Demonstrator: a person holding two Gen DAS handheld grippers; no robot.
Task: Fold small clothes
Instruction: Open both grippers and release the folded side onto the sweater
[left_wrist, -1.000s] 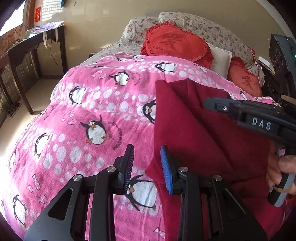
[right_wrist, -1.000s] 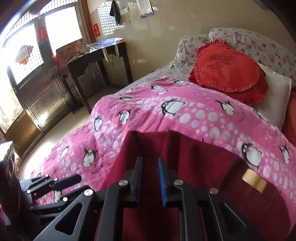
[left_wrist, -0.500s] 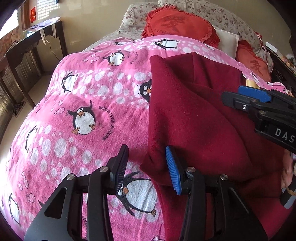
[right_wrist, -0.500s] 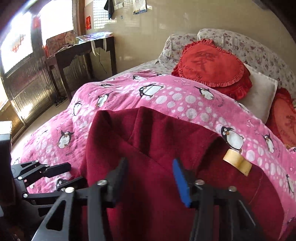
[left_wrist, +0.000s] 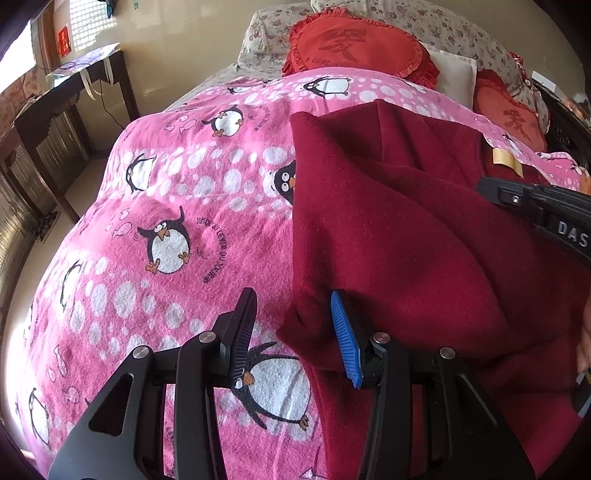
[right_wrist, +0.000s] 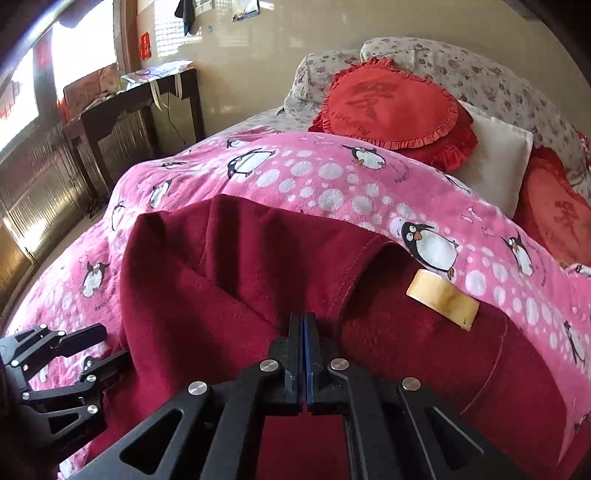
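A dark red garment (left_wrist: 399, 229) lies partly folded on a pink penguin blanket (left_wrist: 177, 206); it also shows in the right wrist view (right_wrist: 221, 280), with a yellow label (right_wrist: 443, 297) near its neck. My left gripper (left_wrist: 295, 328) is open, its jaws on either side of the garment's near left corner. My right gripper (right_wrist: 303, 350) is shut, its tips against the red cloth; I cannot tell whether cloth is pinched. The right gripper shows at the right edge of the left wrist view (left_wrist: 535, 214), and the left gripper at the lower left of the right wrist view (right_wrist: 66, 365).
Red heart cushions (right_wrist: 395, 110) and a white pillow (right_wrist: 491, 162) lie at the head of the bed. A dark wooden desk (right_wrist: 122, 114) stands by the wall at left, with the floor beyond the bed's left edge.
The right gripper opened half a second ago and has now shut over the red cloth. The left gripper has opened wider and tipped down toward the garment's corner.
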